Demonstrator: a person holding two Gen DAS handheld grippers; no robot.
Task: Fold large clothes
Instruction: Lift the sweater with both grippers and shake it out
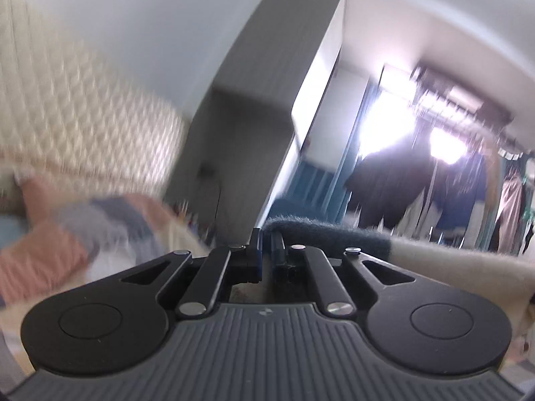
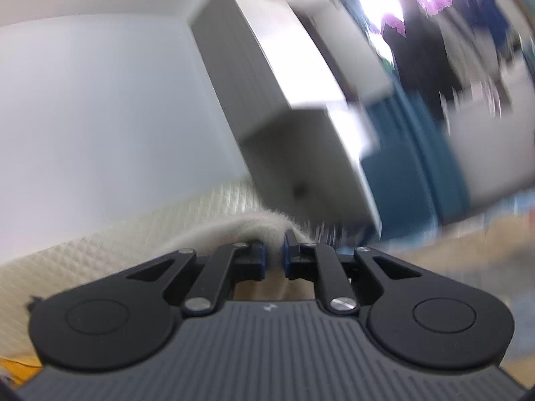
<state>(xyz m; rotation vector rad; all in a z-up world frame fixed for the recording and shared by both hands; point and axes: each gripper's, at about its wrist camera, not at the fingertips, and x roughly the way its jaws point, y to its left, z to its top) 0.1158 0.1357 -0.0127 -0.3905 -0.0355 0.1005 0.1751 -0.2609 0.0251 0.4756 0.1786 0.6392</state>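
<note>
Looming behind both grippers: tall grey wardrobe [image 1: 267, 77], cream quilted headboard [image 1: 67, 113] beside it. Fuzzy cream garment with dark teal band [image 1: 434, 260] held aloft, right gripper [image 2: 275, 254] clenched on cream fold, left gripper [image 1: 266, 244] pinching teal band edge.

A bed [image 1: 110, 267] fills the lower left of the left wrist frame, blurred by motion. Directly on it lie pillows or bedding in pink and grey-blue blocks [image 1: 83, 227], set against a cream quilted headboard [image 1: 83, 107] at the upper left of the same frame.
</note>
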